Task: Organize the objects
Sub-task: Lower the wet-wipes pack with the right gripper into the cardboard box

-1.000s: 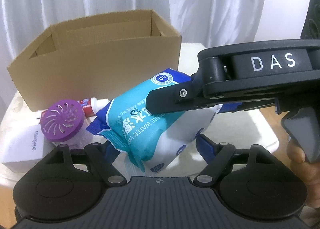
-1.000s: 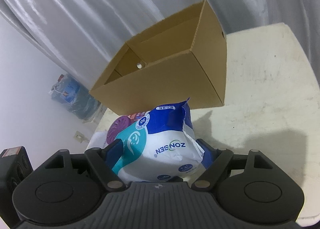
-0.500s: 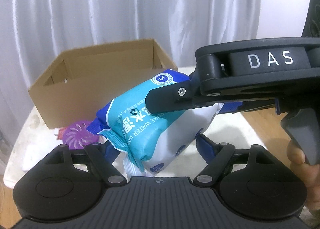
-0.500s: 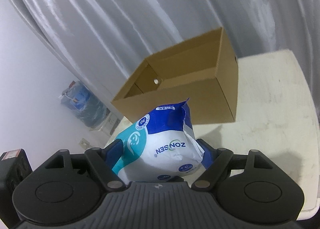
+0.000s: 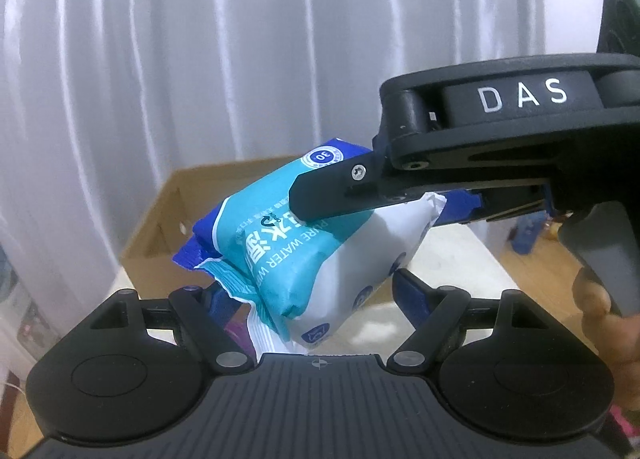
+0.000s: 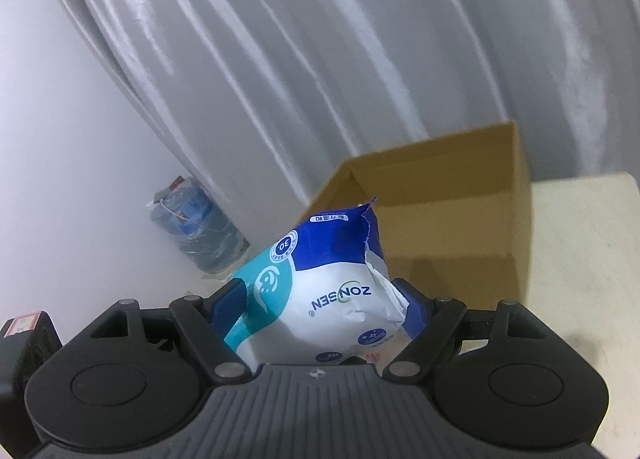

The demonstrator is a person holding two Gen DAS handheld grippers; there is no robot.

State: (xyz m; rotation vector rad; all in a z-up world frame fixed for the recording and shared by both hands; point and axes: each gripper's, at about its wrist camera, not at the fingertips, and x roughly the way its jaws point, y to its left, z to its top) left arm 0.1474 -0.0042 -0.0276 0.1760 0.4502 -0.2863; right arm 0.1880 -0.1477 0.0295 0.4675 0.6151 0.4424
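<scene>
Blue wipes pack [image 6: 320, 291] is clamped by both right tongs [image 6: 316, 299] and left tongs [image 5: 316, 291], not yet placed in cardboard box [image 6: 460, 219].

Between the jaws sits a glossy, crinkled blue-teal-white plastic wipes packet [image 6: 320, 291]. Beyond them, a matt brown corrugated cardboard box [image 6: 460, 219] stands on a rough, scuffed cream tabletop [image 6: 588, 259], before sheeny white cloth curtains [image 6: 360, 59].
</scene>
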